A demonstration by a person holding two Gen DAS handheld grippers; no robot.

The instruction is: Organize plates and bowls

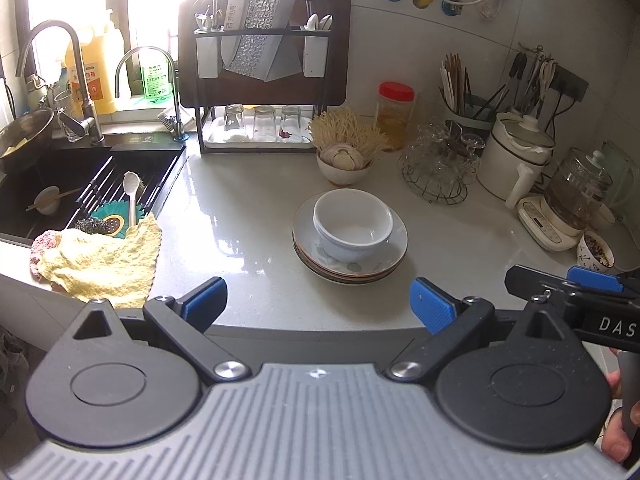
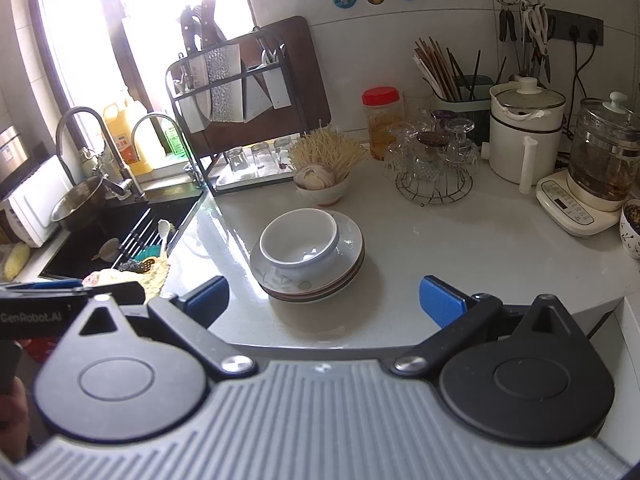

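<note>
Your left gripper (image 1: pixel 318 300) sits low at the near edge of the pale grey stone table (image 1: pixel 248 240), its blue-padded jaws spread wide with nothing between them. Your right gripper (image 2: pixel 324 300) hangs at the same near edge, jaws equally wide and empty; in the left wrist view its blue-tipped body shows at the far right, just beside your left one.

Straight ahead of both grippers, apart from the jaws, the white ceramic bowl (image 1: pixel 352 222) stands upright and empty on top of the stack of shallow plates with a leaf pattern (image 1: pixel 384 268), which rests on the table. From the right wrist view the bowl (image 2: pixel 299 243) sits toward the left of the stack (image 2: pixel 316 286).

To your left, the yellow cloth (image 1: pixel 100 260) lies crumpled on the corner by the dark sink (image 1: pixel 48 168), where a white spoon (image 1: pixel 131 196) rests on the rack across the basin.

Behind the stack, a small white bowl holding dry noodles and garlic (image 1: pixel 346 160) stands near a red-lidded plastic jar (image 1: pixel 396 116). Right of these, a wire basket of glassware (image 1: pixel 440 160), a white lidded pot (image 1: pixel 516 152) and a glass kettle on a cream base (image 1: pixel 572 200) line the wall. At the far back a dark rack with knives and upturned glasses (image 1: pixel 260 76) stands by the sink taps.
</note>
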